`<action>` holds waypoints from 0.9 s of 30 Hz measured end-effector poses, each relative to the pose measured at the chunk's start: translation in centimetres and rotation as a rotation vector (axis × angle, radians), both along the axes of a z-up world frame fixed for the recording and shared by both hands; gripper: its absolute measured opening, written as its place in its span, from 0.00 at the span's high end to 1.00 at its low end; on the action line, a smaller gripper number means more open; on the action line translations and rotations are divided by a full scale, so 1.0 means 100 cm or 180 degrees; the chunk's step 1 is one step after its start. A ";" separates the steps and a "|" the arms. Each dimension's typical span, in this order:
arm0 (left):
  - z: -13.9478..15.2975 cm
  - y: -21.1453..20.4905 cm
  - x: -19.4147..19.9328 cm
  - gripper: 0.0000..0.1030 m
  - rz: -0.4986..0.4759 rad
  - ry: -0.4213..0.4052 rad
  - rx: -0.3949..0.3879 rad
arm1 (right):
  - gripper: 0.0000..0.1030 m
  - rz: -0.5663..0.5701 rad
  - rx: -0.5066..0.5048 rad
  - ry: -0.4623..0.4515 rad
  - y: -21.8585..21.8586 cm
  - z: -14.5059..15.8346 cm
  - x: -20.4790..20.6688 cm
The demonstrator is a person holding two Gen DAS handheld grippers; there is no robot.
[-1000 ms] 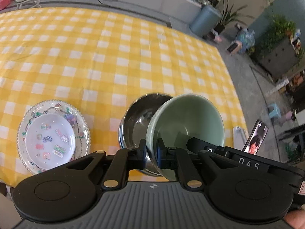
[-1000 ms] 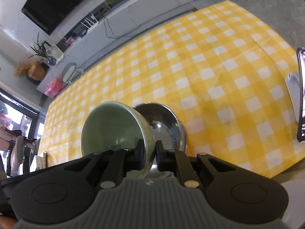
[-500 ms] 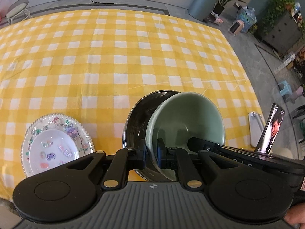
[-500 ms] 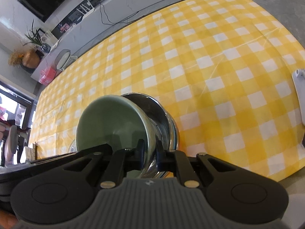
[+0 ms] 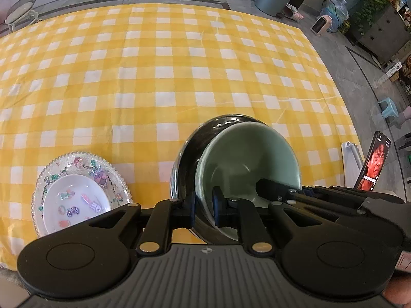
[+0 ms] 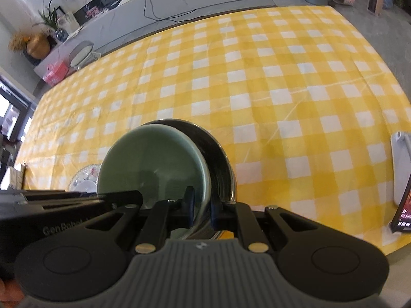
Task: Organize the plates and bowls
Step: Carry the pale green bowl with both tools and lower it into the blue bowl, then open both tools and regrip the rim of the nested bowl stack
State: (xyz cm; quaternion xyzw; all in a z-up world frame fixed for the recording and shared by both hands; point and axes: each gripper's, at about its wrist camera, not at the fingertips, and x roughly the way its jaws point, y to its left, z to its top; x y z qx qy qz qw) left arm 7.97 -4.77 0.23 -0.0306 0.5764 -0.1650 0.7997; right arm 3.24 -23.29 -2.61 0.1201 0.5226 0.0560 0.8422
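Open checked cloth (image 5: pixel 159 77) beyond; patterned plate (image 5: pixel 79 197) left, phone (image 5: pixel 373 164) right

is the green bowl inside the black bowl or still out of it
Inside: the green bowl sits nested in the black bowl, whose dark rim shows around its far side in both views.

Left tongs' housing (image 6: pixel 51 220), seen at the near left of the right wrist view: raised lettering reading "GenRobot", cut off after that by the right tongs' arm.
Phone screen (image 5: pixel 372 164), propped at the right edge of the tabletop: a line of small characters under the picture, too small to read.
Phone screen in the right wrist view (image 6: pixel 404 211): rows of red marks, illegible.
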 end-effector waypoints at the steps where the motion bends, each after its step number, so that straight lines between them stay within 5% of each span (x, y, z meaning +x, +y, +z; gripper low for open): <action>1: 0.000 0.000 0.000 0.86 0.0003 0.0000 -0.0005 | 0.90 0.0032 -0.0043 -0.0009 0.002 0.000 0.000; 16: 0.003 -0.001 0.001 0.83 -0.0070 0.0004 -0.0005 | 0.91 0.0067 -0.0187 -0.0085 0.002 0.004 -0.003; 27: 0.015 -0.007 -0.008 0.85 -0.0313 -0.0411 0.0234 | 0.97 0.0033 -0.0162 -0.0218 0.002 0.013 -0.007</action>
